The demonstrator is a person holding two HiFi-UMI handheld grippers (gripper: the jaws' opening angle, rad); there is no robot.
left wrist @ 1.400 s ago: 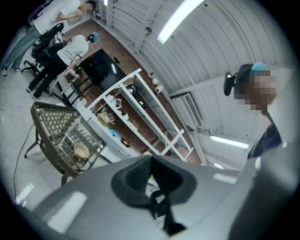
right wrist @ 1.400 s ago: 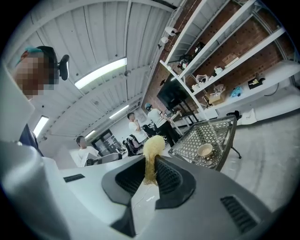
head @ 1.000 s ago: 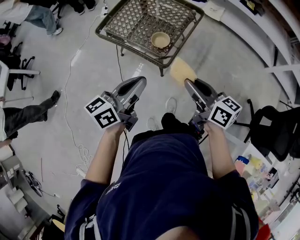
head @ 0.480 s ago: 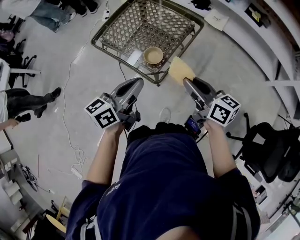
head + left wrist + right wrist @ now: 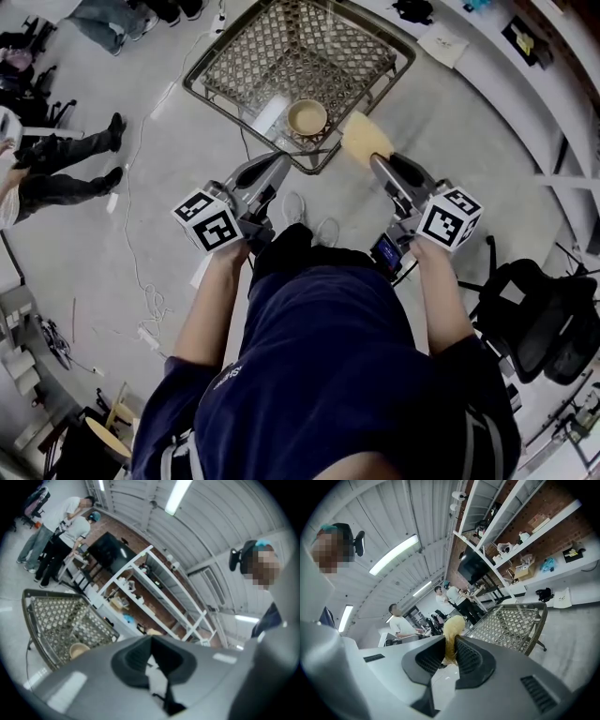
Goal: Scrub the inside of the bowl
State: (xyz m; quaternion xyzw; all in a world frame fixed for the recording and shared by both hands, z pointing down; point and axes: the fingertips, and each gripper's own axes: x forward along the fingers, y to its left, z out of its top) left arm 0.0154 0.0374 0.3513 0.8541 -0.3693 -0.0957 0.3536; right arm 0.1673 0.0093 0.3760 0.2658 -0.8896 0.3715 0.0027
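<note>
A tan bowl stands at the near corner of a lattice-topped table in the head view. My right gripper is shut on a yellow sponge, which hangs beside the table's near edge, just right of the bowl. My left gripper is shut with nothing in it, just short of that same corner. In the left gripper view the bowl shows beyond the shut left gripper. In the right gripper view the sponge sticks up from between the jaws of the right gripper.
A white flat item lies on the table next to the bowl. A cable runs across the floor at left, where a person's legs stand. A black office chair is at the right. Shelving lines the wall beyond the table.
The table and bowl have drawn nearer to both grippers as the person stepped forward. The sponge now sits level with the table's near edge. Both grippers keep their grip state.
</note>
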